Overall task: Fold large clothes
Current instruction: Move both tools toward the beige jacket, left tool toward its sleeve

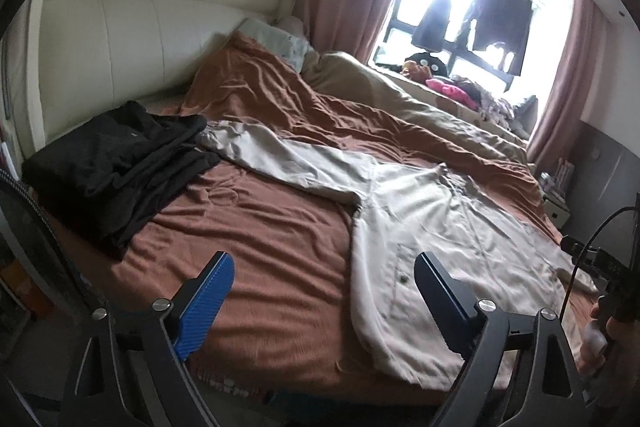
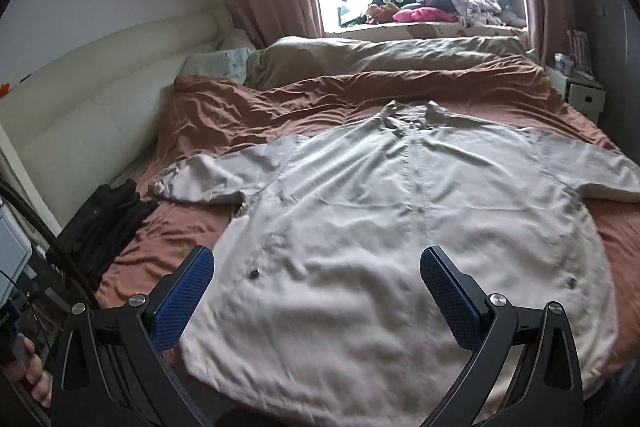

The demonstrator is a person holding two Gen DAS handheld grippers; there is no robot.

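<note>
Black clothes (image 1: 116,163) lie left of spread beige shirt (image 2: 400,227) on bed (image 1: 260,247).

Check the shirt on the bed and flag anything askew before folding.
The beige shirt lies flat, buttoned, collar away. Only its sleeve nearest the black clothes pile looks rumpled, its end curled. Nothing else stands out.
</note>
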